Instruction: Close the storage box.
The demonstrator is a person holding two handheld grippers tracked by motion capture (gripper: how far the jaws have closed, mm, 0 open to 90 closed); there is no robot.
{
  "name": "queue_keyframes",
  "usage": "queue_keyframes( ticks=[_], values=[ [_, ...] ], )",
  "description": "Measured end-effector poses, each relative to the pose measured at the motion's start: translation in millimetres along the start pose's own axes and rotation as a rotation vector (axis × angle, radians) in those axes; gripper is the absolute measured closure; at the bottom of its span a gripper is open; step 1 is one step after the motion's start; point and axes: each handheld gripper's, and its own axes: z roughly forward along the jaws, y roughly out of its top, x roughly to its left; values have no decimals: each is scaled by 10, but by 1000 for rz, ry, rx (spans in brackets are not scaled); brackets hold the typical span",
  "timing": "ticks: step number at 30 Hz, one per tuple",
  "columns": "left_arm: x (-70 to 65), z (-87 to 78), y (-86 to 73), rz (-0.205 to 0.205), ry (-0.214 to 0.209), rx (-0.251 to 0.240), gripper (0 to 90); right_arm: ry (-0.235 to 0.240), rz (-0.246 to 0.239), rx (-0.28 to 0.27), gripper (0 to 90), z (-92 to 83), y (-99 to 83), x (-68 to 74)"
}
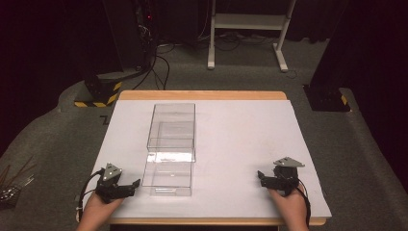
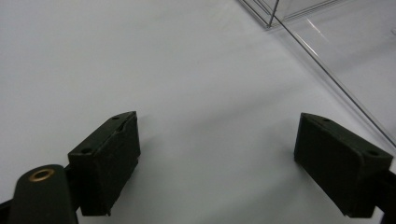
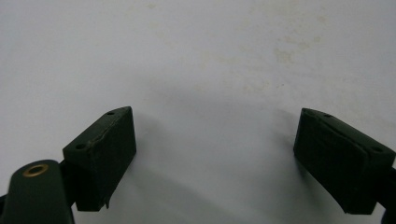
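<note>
Clear plastic rectangular boxes (image 1: pixel 171 149) are sitting end to end on the white table sheet (image 1: pixel 240 139), nothing visible inside. Left gripper (image 2: pixel 217 163) and right gripper (image 3: pixel 215 158) are resting wide apart, gripping nothing; the left gripper view is catching a box corner.

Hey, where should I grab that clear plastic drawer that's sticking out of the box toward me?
Probably by the drawer's thin front wall, with the left gripper coming from the near edge and one jaw on each face. The clear box sleeves its far end, and the open top leaves that wall exposed.
</note>
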Motion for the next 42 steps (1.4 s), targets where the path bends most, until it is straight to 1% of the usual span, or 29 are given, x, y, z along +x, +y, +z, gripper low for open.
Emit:
queue_keyframes(
  ticks=[15, 22, 23, 25, 28, 31, 34, 36, 39, 42],
  values=[
    [-1, -3, 8, -2, 5, 2, 147, 0, 0, -1, 128, 0, -1, 0],
    [11, -10, 21, -6, -10, 10, 145, 0, 0, 0, 129, -1, -1, 0],
    [14, -20, 19, -10, -16, 2, 146, 0, 0, 0, 129, 0, 0, -1],
    [20, -28, 19, -7, -13, 1, 146, 0, 0, 0, 129, 0, 0, 0],
    [36, -50, 17, -19, -18, -13, 146, 0, 0, 0, 129, 0, 0, 0],
    [43, -60, 16, -13, -17, -14, 145, 0, 0, 0, 129, 0, 0, 0],
    [49, -94, 19, -11, -14, -31, 145, 0, 0, 0, 129, 0, 0, 0],
    [53, -109, 24, -12, -13, -31, 145, 1, 0, 0, 129, 0, 0, -1],
    [59, -158, 40, -11, -6, -54, 145, 1, 0, 0, 129, 0, 0, -1],
    [59, -196, 56, -10, -10, -75, 145, 1, 0, 0, 128, 0, 0, 0]
  ],
)
